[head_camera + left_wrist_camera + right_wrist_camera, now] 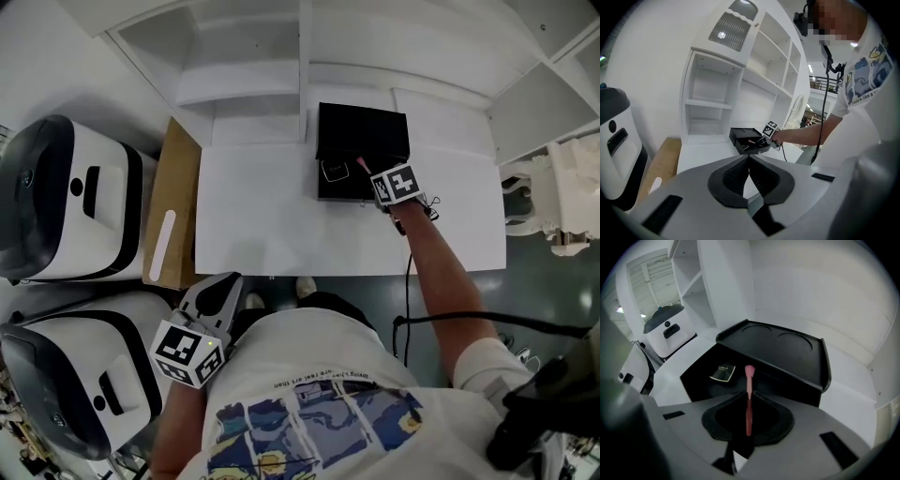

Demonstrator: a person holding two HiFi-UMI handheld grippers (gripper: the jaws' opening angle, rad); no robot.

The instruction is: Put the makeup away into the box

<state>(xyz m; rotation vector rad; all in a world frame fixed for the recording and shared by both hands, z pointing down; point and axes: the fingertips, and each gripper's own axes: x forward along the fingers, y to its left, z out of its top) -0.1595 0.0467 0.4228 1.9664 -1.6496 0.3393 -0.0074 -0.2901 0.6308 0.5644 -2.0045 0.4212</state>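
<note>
My right hand-held gripper (748, 393) is clamped on the handle of a pink makeup brush (749, 373), whose tip hangs over the open black box (787, 350) on the white surface (262, 216). In the box lies a small black case (723, 372) with pale lettering too small to read. My left hand-held gripper (749, 158) is closed on nothing, back near my body.

Noted a smooth matt finish on the black rectangular open-lidded box (787, 350) and a smooth sheen on the slim pink makeup brush (749, 380). Saw glossy plastic on the rounded white-and-black machine (66, 197), dull brown cardboard on the flat carton (173, 187), and smooth white laminate on the tabletop (262, 225).
</note>
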